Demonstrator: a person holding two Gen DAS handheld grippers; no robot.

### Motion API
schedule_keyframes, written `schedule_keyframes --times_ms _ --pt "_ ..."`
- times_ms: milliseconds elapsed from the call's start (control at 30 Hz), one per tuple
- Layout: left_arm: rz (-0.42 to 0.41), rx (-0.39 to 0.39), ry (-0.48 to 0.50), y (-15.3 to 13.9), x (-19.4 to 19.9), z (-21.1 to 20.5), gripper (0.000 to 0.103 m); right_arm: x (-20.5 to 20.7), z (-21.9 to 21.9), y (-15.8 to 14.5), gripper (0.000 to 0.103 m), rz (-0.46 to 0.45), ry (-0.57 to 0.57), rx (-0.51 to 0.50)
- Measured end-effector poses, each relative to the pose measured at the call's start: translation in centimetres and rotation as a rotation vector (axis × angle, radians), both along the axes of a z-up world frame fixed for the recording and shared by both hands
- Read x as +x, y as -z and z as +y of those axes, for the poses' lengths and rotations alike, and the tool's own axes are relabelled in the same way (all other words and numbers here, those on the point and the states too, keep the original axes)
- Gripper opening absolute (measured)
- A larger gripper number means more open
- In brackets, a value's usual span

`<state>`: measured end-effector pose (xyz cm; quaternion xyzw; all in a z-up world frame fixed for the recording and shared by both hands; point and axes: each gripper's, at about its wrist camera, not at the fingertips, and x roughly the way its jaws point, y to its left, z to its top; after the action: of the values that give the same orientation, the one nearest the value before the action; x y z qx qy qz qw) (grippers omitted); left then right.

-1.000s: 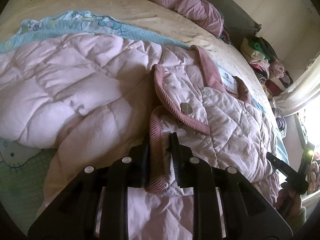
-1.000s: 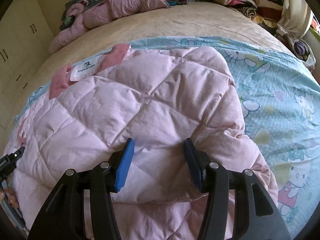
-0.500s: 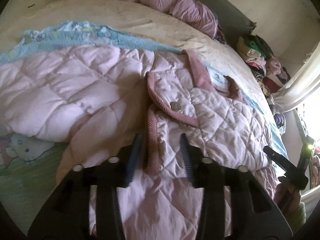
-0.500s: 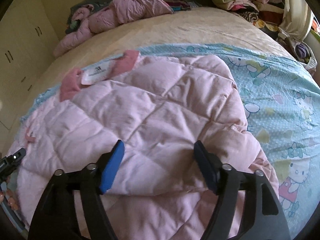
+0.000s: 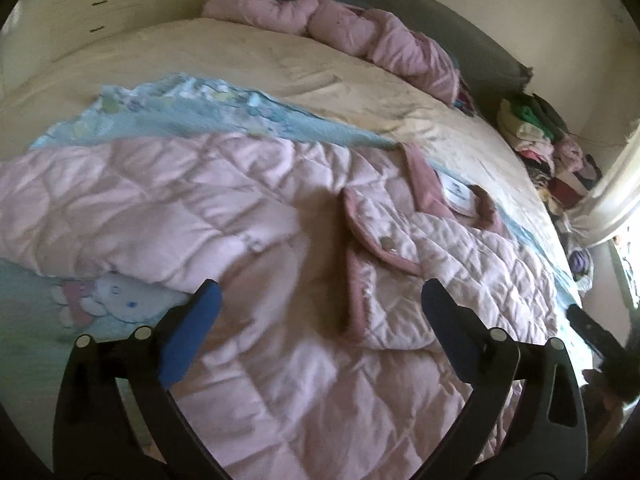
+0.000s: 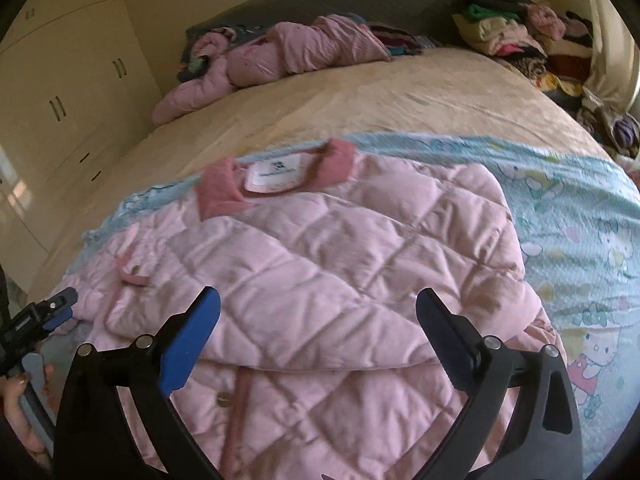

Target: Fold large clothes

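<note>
Both tools released jacket.

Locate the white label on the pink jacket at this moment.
In the right wrist view the white label sits upper centre, inside the darker pink collar at the far end of the pink quilted jacket, beside the beige bedspread.

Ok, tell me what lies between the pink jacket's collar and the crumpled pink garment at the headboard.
In the right wrist view, only bare beige bedspread lies between the collar and the crumpled pink garment.

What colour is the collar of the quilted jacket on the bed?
Dusty rose, darker than the pale pink jacket; the collar shows best in the right wrist view.
</note>
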<state>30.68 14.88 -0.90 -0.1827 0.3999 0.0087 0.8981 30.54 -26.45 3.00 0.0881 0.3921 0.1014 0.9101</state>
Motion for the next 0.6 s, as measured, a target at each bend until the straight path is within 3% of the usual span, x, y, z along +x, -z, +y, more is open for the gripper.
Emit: schedule_keyframes --times_ms 233,467,600 --pt "-0.022 0.010 -0.035 -1.4 -1.0 1.8 0.094 -0.7 2.2 -2.5 0.098 -0.032 -0.017 0.015" --pt "-0.047 0.127 -0.147 -2.9 -2.0 4.3 0.094 -1.1 4.6 -5.0 0.098 -0.053 -0.030 0.052" --pt "-0.051 0.092 -0.199 -3.1 -2.5 6.5 0.094 -1.6 6.6 -6.6 0.098 -0.076 -0.051 0.065"
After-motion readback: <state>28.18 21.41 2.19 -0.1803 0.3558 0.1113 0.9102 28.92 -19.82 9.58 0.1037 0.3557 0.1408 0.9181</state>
